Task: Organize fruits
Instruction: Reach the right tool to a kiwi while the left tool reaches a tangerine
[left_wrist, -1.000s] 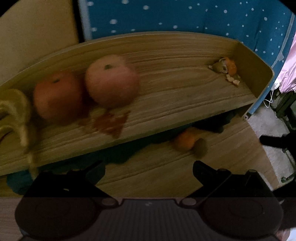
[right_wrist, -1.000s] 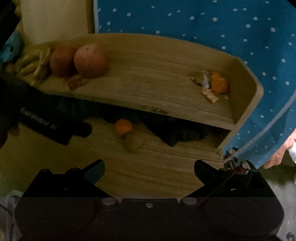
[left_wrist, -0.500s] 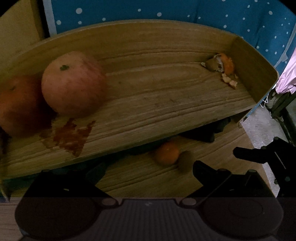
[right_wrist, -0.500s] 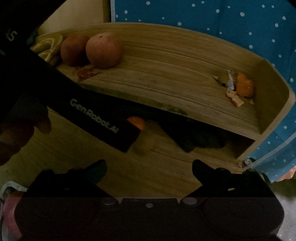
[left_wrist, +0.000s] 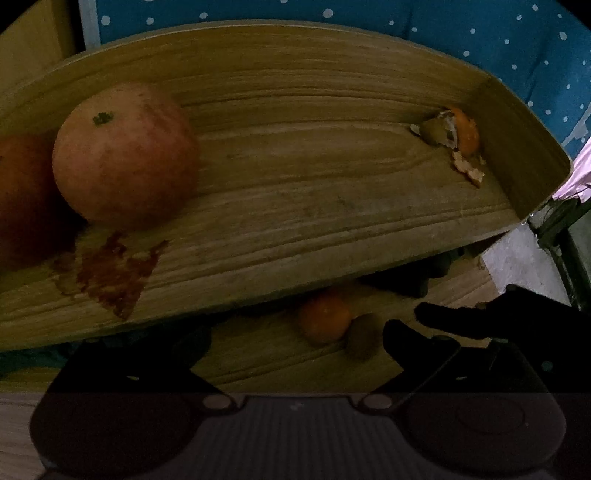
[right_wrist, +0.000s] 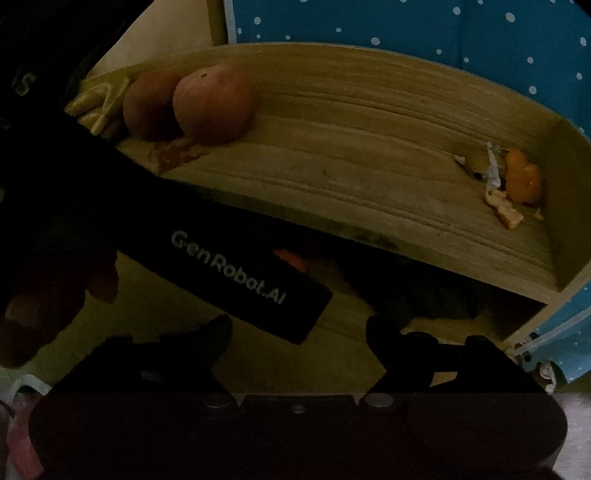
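Below, both grippers' jaws gape empty; the kiwi (left_wrist: 362, 336) lies lengthwise beside the orange (left_wrist: 324, 320).

Two large round reddish apples (left_wrist: 125, 155) (right_wrist: 149, 105) sit side by side on the upper wooden shelf (left_wrist: 314, 206), one bunch of yellow bananas (right_wrist: 98, 103) at their left, and one small heap of orange peel scraps (left_wrist: 458, 142) in the shelf's far right corner; below, on the lower wooden shelf (left_wrist: 277, 362), lie one small round orange tangerine (left_wrist: 323, 321) and one brown oval kiwi (left_wrist: 362, 341), touching
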